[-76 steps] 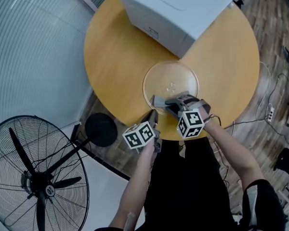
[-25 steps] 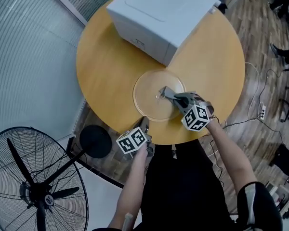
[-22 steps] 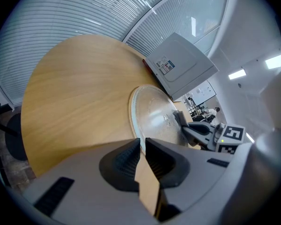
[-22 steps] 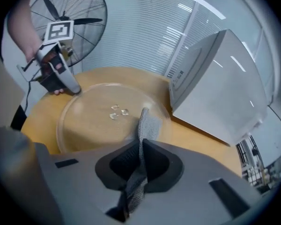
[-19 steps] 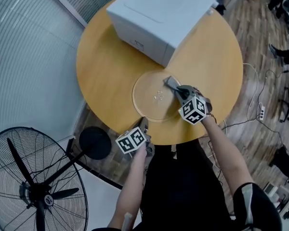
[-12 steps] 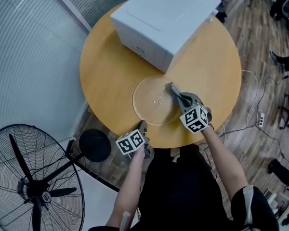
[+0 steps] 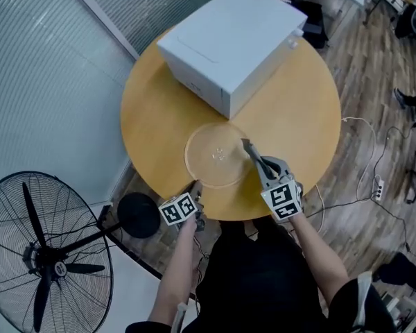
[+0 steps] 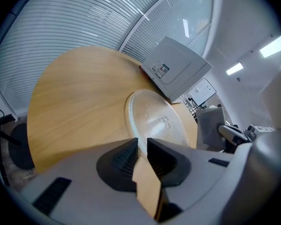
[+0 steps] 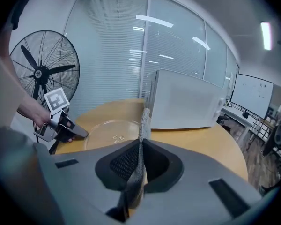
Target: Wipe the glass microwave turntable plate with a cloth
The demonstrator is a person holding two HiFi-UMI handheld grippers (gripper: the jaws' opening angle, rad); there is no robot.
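The clear glass plate (image 7: 215, 155) lies flat on the round wooden table (image 7: 152, 109), just in front of the microwave. My left gripper (image 7: 194, 184) sits at the plate's near-left rim, jaws closed on that rim (image 8: 133, 125); the right gripper view shows the same grip (image 9: 82, 135). My right gripper (image 7: 255, 161) is shut on a folded grey cloth (image 7: 248, 150), which sticks out past the jaws at the plate's right rim. The cloth (image 9: 143, 135) stands on edge between the pads, with the plate (image 9: 110, 130) ahead and to the left.
A white microwave (image 7: 229, 37) stands at the back of the table, close behind the plate. A large black standing fan (image 7: 41, 255) and its round base (image 7: 139, 214) are on the floor to the left. Cables and a power strip (image 7: 378, 179) lie on the right.
My right gripper has carried the cloth from the plate's near edge across the middle to its right rim. The left gripper has stayed at the near-left rim.
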